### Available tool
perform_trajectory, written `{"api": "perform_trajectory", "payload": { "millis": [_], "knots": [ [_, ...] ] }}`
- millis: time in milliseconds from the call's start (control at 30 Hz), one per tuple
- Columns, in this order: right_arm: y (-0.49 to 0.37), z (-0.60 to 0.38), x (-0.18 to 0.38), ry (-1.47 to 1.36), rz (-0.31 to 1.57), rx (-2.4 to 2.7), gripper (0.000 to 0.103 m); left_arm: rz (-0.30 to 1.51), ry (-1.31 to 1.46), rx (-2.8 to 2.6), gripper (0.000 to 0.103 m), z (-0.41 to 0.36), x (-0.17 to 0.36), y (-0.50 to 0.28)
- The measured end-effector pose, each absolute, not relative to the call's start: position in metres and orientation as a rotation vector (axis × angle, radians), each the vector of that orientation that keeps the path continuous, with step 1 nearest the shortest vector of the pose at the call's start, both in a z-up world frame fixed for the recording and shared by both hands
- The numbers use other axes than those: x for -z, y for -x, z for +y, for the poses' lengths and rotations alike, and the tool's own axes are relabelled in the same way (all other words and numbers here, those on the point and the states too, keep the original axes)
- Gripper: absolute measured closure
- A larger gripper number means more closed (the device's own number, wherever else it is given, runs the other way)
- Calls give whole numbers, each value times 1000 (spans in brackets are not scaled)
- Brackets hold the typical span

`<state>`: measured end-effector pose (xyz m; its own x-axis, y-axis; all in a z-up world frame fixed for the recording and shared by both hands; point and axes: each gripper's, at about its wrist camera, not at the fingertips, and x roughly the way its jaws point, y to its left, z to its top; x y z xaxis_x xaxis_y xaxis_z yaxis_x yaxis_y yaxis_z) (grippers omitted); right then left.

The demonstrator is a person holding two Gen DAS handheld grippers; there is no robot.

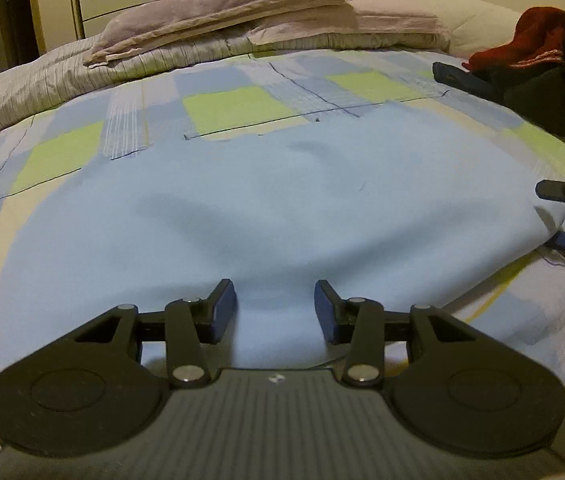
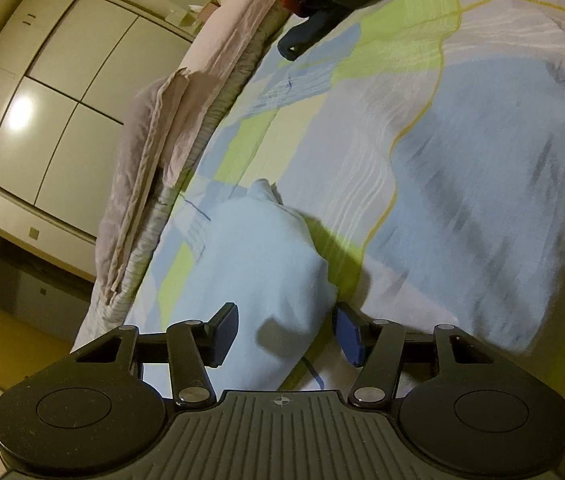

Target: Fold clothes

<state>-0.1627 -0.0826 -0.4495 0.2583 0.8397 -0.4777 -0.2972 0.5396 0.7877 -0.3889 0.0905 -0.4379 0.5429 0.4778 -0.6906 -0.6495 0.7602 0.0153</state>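
Note:
A light blue garment (image 1: 282,200) lies spread flat on the checked bedspread (image 1: 238,106). My left gripper (image 1: 276,312) is low at the garment's near edge. Its jaws stand apart with the cloth running between them, and the blue pads (image 1: 224,312) do not press on it. In the right wrist view a narrower part of the same garment (image 2: 258,256) reaches forward between the fingers of my right gripper (image 2: 286,332). Those jaws are apart too, with the cloth filling the gap. The left wrist view shows my right gripper (image 1: 562,216) at the garment's right corner.
A pile of dark and red clothes (image 1: 542,64) sits at the far right of the bed. Folded lilac bedding (image 1: 222,12) lies along the far side, over a striped grey quilt (image 1: 42,80). White wardrobe doors (image 2: 62,80) stand beyond. The bed's edge (image 1: 554,320) drops off at the near right.

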Motion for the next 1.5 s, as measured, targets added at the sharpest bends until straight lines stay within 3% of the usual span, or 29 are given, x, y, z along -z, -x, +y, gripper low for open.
{"api": "perform_trajectory", "payload": {
  "millis": [267, 333, 633, 767, 867, 1000, 1200, 1367, 1500],
  "knots": [
    [168, -79, 452, -618, 990, -881, 52, 570, 493, -757, 68, 117, 411, 456],
    [167, -76, 457, -610, 1005, -875, 60, 541, 585, -791, 69, 131, 414, 479],
    [160, -72, 460, -735, 1124, -839, 60, 468, 753, -806, 70, 157, 420, 526],
    [159, -64, 460, -706, 1102, -819, 81, 463, 771, -783, 70, 160, 426, 532],
    [164, -57, 453, -574, 1061, -817, 88, 443, 824, -766, 71, 167, 431, 539],
    [196, -22, 418, -159, 857, -837, 92, 382, 921, -732, 72, 177, 434, 557],
    [308, 38, 367, 344, 293, -1056, 93, 279, 1045, -711, 72, 181, 437, 586],
    [427, 57, 405, 713, -45, -1327, 93, 195, 1143, -701, 72, 181, 443, 608],
    [476, 68, 455, 883, -34, -1480, 92, 182, 1177, -703, 72, 181, 447, 617]
  ]
}}
